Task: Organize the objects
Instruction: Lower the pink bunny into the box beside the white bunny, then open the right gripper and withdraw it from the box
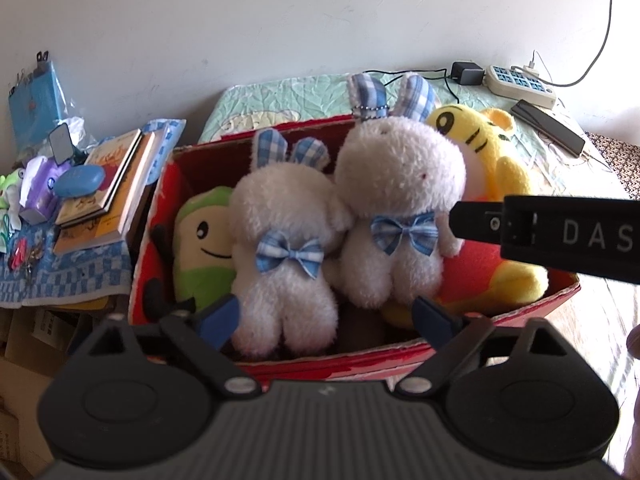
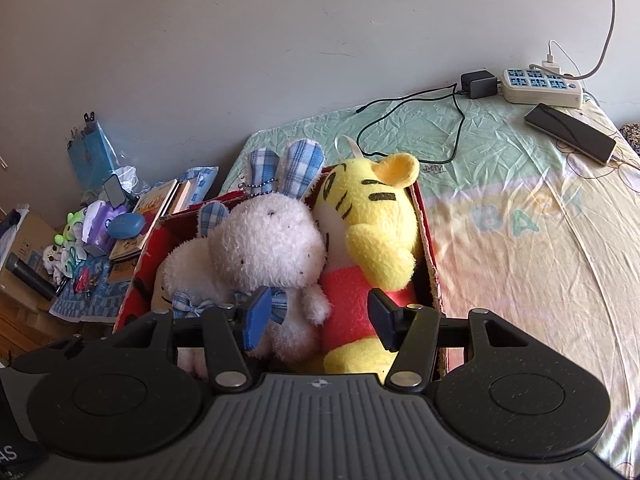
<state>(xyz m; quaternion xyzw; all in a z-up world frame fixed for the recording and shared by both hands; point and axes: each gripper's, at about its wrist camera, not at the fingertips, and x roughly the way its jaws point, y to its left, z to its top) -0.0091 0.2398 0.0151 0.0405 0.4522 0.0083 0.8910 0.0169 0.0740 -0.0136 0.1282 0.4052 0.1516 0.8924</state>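
Note:
A red cardboard box (image 1: 532, 312) stands on the bed and holds several plush toys. Two white rabbits with blue checked bows sit side by side, one on the left (image 1: 280, 240) and one on the right (image 1: 400, 208). A green plush (image 1: 204, 248) lies at the left end and a yellow tiger (image 1: 496, 160) at the right end. My left gripper (image 1: 326, 316) is open at the box's near rim, empty. My right gripper (image 2: 320, 320) is open above the right rabbit (image 2: 268, 248) and the tiger (image 2: 376, 224), empty. The box's right wall (image 2: 432, 264) shows there too.
A cluttered side table on the left carries stacked books (image 1: 108, 188), a blue case (image 1: 80, 180) and small items. On the bed behind the box lie a power strip (image 2: 540, 86), a black charger (image 2: 478, 84) with cable, and a phone (image 2: 572, 132).

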